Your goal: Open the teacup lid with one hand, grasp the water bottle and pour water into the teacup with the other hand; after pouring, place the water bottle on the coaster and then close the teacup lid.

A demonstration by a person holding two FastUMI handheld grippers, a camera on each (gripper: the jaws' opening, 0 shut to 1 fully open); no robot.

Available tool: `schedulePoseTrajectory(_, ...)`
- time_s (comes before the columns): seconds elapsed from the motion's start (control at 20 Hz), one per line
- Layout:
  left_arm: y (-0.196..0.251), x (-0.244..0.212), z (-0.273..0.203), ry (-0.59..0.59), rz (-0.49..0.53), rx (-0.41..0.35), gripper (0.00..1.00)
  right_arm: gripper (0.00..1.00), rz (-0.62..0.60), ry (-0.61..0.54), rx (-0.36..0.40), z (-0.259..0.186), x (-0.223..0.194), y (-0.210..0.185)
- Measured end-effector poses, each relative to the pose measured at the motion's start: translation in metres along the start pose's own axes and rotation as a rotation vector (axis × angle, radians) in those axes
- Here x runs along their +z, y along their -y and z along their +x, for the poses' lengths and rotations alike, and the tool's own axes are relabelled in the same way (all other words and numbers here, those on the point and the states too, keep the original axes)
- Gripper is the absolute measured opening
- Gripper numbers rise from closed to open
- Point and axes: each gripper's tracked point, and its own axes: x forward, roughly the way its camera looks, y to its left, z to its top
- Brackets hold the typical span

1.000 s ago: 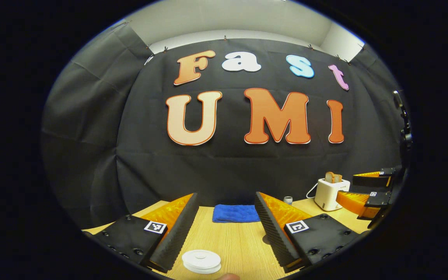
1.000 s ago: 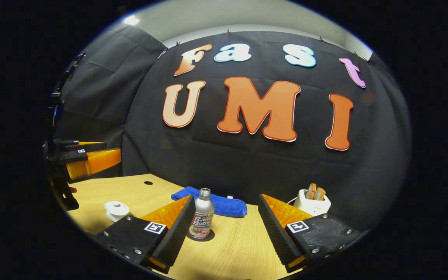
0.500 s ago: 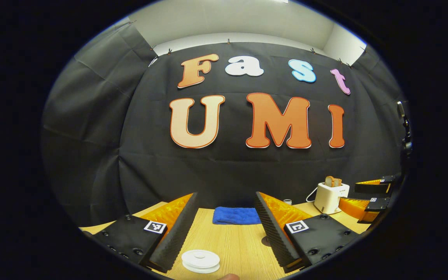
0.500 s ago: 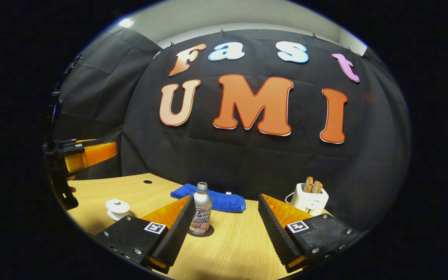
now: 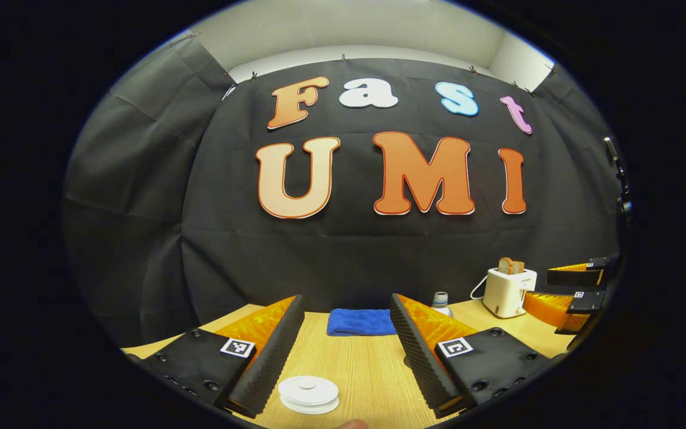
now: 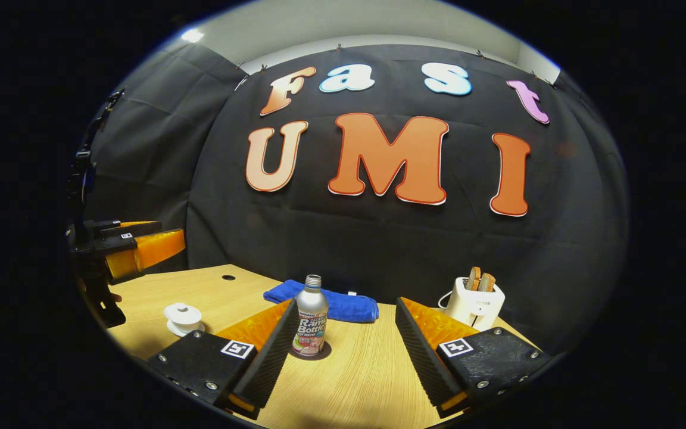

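I have both tongs spread wide and empty: the lidded teacup (image 5: 308,393) sits just ahead, low between my left tongs (image 5: 346,345), while the upright water bottle (image 6: 311,316) stands on the counter (image 6: 355,381) before my right tongs (image 6: 343,351).

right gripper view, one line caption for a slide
Open right claw facing the upright water bottle on its dark coaster, lidded teacup left.

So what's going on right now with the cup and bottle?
Left gripper and right gripper open, holding nothing. Teacup lidded; water bottle upright on coaster. Nothing in between.
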Motion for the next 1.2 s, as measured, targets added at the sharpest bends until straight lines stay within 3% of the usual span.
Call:
schedulePoseTrajectory(1.15,0.014,0.005,-0.004,0.012,-0.01,-0.01,1.0,0.97,0.002,0.028,0.007,-0.002,0.009,0.005)
schedulePoseTrajectory(1.2,0.015,0.004,-0.004,0.007,-0.015,-0.01,0.96,0.97,0.005,0.029,0.008,-0.002,0.01,0.007)
